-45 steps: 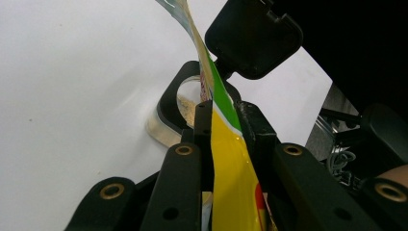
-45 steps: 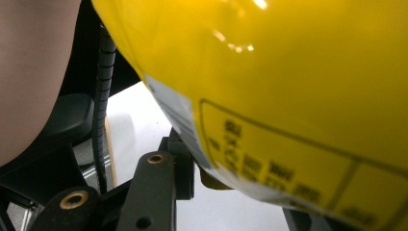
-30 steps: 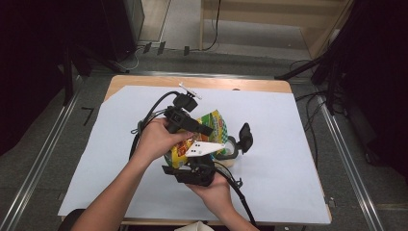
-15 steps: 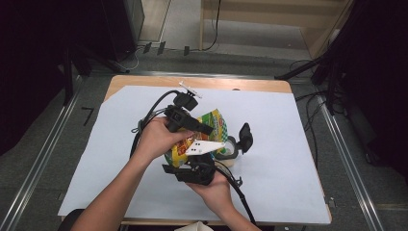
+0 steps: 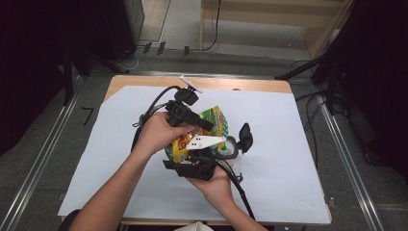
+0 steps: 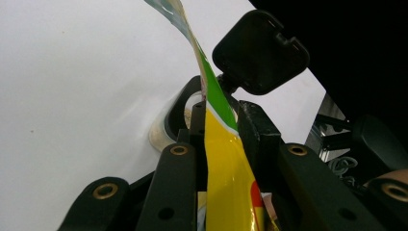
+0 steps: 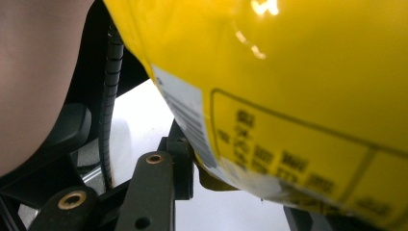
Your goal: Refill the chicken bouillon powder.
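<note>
Yellow snack bag sits pinched between both grippers, left gripper and right gripper — nothing's budged, grip's holding steady.

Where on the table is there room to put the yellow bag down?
The white sheet is bare left of the arm, and also right of the black-lidded container toward the far right edge. It is crowded in the middle, where both claws hold the yellow bag beside that container.

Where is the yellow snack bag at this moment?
In the high view, the yellow snack bag is near the table's middle, between the left gripper and right gripper.
</note>
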Demonstrator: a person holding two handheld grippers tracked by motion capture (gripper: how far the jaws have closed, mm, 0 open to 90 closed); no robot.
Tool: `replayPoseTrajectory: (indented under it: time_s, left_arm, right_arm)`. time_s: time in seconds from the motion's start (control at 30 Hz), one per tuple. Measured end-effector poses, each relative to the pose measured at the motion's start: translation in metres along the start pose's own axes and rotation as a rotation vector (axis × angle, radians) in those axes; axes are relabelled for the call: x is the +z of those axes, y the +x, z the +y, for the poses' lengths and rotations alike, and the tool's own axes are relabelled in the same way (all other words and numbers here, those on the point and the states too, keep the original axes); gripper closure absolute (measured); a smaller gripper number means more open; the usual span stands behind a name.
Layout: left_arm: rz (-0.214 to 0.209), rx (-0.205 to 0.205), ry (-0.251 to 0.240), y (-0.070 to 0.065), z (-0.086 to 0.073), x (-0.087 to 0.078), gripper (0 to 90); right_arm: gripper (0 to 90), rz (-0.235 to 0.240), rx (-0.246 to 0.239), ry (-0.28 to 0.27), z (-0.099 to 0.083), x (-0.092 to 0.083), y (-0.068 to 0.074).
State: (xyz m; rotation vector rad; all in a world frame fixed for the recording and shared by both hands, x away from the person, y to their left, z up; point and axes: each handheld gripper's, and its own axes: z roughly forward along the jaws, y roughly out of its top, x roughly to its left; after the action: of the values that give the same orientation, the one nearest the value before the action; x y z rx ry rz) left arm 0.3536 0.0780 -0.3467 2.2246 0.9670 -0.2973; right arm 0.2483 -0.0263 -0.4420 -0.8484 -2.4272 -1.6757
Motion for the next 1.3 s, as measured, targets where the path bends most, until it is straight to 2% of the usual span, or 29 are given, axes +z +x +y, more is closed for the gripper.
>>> replayPoseTrajectory:
  time_s: [0.17, 0.33, 0.53, 1.3]
  left_arm:
    - [0.017, 0.002, 0.008, 0.001, 0.0011, 0.0024, 77.0]
    - [0.025, 0.009, 0.004, -0.0019, -0.0005, -0.0003, 77.0]
    - [0.031, 0.023, 0.001, -0.006, -0.0019, -0.0008, 77.0]
    - [0.026, 0.026, -0.008, -0.0066, -0.0029, -0.0014, 76.4]
  right_arm:
    - [66.0, 0.007, 0.025, -0.01, -0.0012, 0.0033, -0.0039]
    - [62.3, 0.015, -0.006, -0.005, -0.001, 0.0045, -0.0009]
    - [66.6, -0.013, -0.056, 0.008, -0.0023, 0.0047, 0.0031]
    - [67.7, -0.022, -0.055, 0.005, -0.0024, 0.0037, 0.0036]
